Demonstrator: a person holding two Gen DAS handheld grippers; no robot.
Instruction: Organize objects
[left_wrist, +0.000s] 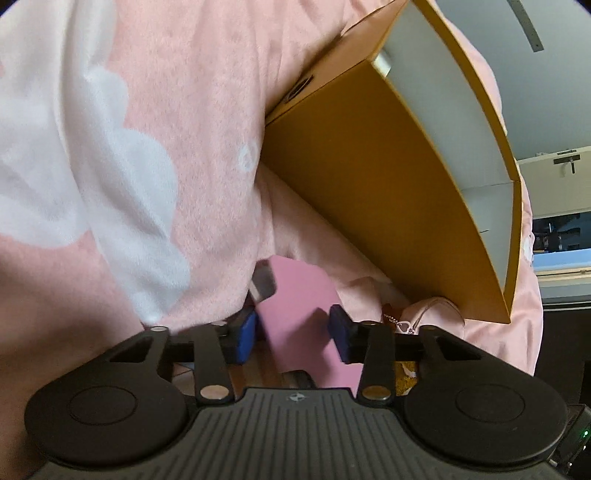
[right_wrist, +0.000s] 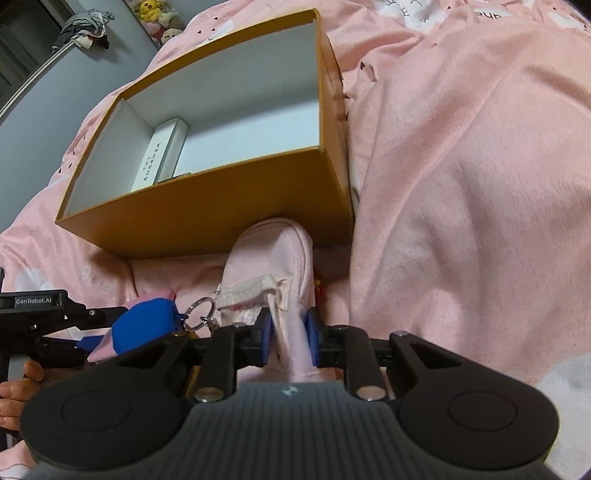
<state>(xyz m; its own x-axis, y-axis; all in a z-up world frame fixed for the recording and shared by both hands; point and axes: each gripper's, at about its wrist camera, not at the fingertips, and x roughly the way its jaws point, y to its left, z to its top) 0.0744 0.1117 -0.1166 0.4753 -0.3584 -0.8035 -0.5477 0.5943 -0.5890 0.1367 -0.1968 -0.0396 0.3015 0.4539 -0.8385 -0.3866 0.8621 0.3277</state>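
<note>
1. My right gripper (right_wrist: 289, 338) has its fingers closed on the pink pouch (right_wrist: 269, 269), whose far end touches the front wall of the box (right_wrist: 207, 218).
2. My left gripper (left_wrist: 293, 328) has its fingers spread; a flat pink card (left_wrist: 301, 299) stands between the pads, and I cannot tell whether they touch it.
3. The yellow box sits open on the pink blanket (right_wrist: 461, 184) with a white case (right_wrist: 162, 155) inside.
4. A blue keychain (right_wrist: 144, 321) hangs near my left gripper.
</note>
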